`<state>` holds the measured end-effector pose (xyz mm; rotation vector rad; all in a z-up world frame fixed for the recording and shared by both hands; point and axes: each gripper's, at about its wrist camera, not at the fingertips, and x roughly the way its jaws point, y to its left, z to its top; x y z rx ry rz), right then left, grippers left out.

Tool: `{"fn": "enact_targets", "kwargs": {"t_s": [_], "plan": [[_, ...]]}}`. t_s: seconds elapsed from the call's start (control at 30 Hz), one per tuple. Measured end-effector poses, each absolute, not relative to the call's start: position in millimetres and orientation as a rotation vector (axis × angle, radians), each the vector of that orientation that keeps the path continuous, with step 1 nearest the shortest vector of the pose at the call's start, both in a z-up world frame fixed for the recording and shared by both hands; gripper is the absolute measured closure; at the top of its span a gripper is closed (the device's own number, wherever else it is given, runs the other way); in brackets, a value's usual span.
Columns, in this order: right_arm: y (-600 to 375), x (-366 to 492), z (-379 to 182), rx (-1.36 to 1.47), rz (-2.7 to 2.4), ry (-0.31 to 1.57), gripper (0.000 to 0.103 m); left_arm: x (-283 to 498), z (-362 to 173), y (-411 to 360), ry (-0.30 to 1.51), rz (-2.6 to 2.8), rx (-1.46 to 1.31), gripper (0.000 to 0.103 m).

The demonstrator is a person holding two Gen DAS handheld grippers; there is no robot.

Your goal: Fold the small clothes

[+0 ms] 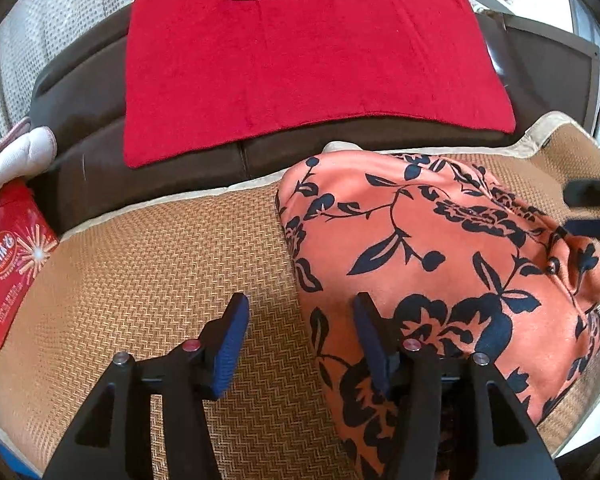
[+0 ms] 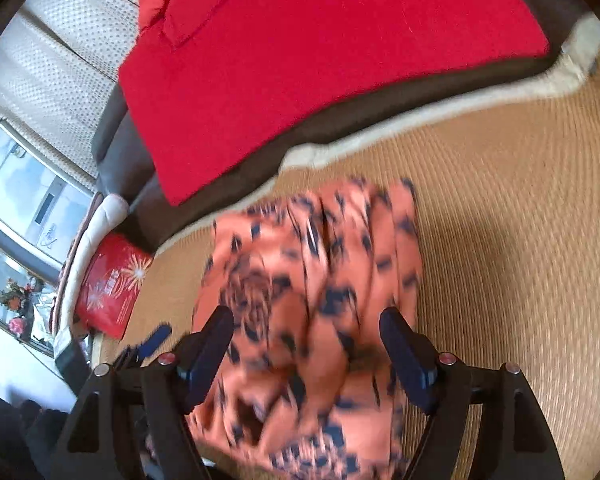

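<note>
From my feed the garment point(image 1: 440, 248) is salmon-orange with a navy floral and vine print, lying on a tan herringbone-weave mat point(image 1: 140, 264) with cream edging. Behind it there's a plain bright red towel point(image 1: 300, 68) over a dark brown couch point(image 1: 80, 100), plus a red packet point(image 1: 12, 256) with a starburst design

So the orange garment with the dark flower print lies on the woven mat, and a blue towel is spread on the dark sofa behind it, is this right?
Not quite: the towel is red, not blue, as the left wrist view shows clearly. The rest holds: the orange garment with the dark flower print lies on the woven mat, and the towel is spread on the dark sofa behind it.
</note>
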<state>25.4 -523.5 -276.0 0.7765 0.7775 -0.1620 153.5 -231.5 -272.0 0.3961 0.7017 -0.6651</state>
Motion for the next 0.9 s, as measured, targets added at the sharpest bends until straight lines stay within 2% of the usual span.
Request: {"fn": "enact_targets", "kwargs": {"t_s": [0.23,0.27,0.3,0.33,0.37,0.53,0.63,0.77,0.9], "plan": [[-488.9,40.7,-295.8,0.740,-0.139,0.836,0.025,151.1,-276.9,-230.9,0.707,-0.656,0.370,0.048],[-480.4,43.1,-295.2,0.716,-0.148,0.836,0.032,149.8,-276.6,-229.2,0.704,-0.655,0.369,0.048],[-470.1,44.6,-292.1,0.680,-0.148,0.834,0.049,149.1,-275.8,-228.1,0.697,-0.654,0.371,0.049],[-456.6,44.7,-285.5,0.599,-0.169,0.834,0.060,148.3,-274.8,-226.8,0.694,-0.656,0.374,0.049],[-449.3,43.7,-282.3,0.549,-0.180,0.831,0.076,147.6,-273.0,-224.4,0.691,-0.657,0.376,0.049],[-416.6,15.1,-259.2,0.446,-0.229,0.749,0.082,143.2,-256.2,-207.4,0.640,-0.667,0.327,0.049],[-415.6,1.1,-268.8,0.416,-0.287,0.788,0.083,135.9,-258.7,-209.7,0.631,-0.681,0.368,0.048],[-446.6,2.9,-300.7,0.538,-0.328,0.858,0.083,133.4,-276.9,-223.4,0.666,-0.666,0.456,0.049],[-464.1,-3.3,-276.4,0.618,-0.330,0.767,0.079,133.6,-273.8,-221.9,0.671,-0.687,0.450,0.049]]}}
